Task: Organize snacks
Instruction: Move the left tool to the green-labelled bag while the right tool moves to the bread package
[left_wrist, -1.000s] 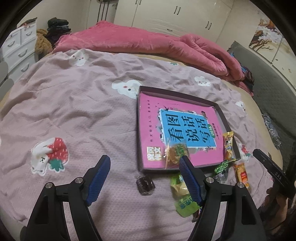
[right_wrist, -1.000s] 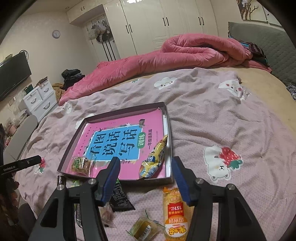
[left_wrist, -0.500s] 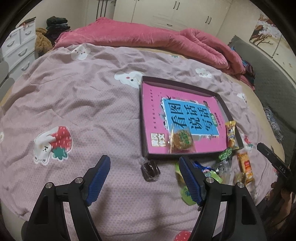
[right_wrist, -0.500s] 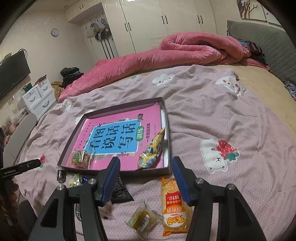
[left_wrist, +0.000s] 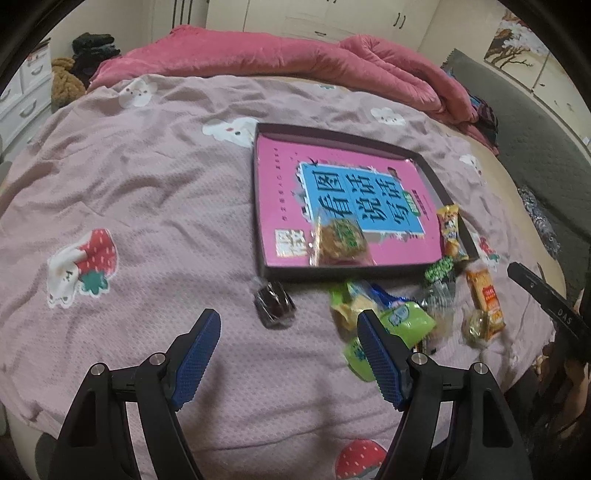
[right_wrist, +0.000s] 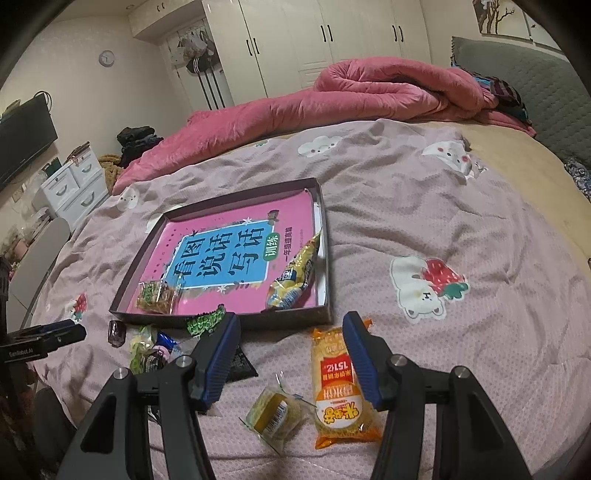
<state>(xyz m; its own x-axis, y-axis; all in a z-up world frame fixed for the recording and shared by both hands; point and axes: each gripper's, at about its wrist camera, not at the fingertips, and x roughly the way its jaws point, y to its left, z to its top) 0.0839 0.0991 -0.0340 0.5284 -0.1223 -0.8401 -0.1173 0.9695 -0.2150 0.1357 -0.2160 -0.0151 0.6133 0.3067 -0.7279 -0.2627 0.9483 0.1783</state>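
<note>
A shallow dark tray (left_wrist: 428, 170) (right_wrist: 326, 236) lined with a pink book lies on the bed. In it are a clear cookie packet (left_wrist: 341, 240) (right_wrist: 157, 295) and a yellow snack bag (left_wrist: 450, 230) (right_wrist: 295, 275). Loose snacks lie in front of it: a dark wrapped candy (left_wrist: 274, 303) (right_wrist: 116, 332), green packets (left_wrist: 400, 317), an orange packet (right_wrist: 340, 380) (left_wrist: 484, 299), a small yellow packet (right_wrist: 275, 413) and a black packet (right_wrist: 240, 365). My left gripper (left_wrist: 288, 354) is open above the sheet near the candy. My right gripper (right_wrist: 291, 354) is open over the yellow and orange packets.
The pink-lilac sheet (right_wrist: 443, 206) with bear and strawberry prints covers the bed. A rolled pink quilt (right_wrist: 369, 92) lies at the far side. A grey headboard (right_wrist: 517, 66) is at the right; white drawers (right_wrist: 72, 184) stand at the left.
Both grippers have pulled back toward the near edge of the bed, so the tray and snacks sit farther ahead. Both stayed open and empty. The snacks have not moved.
</note>
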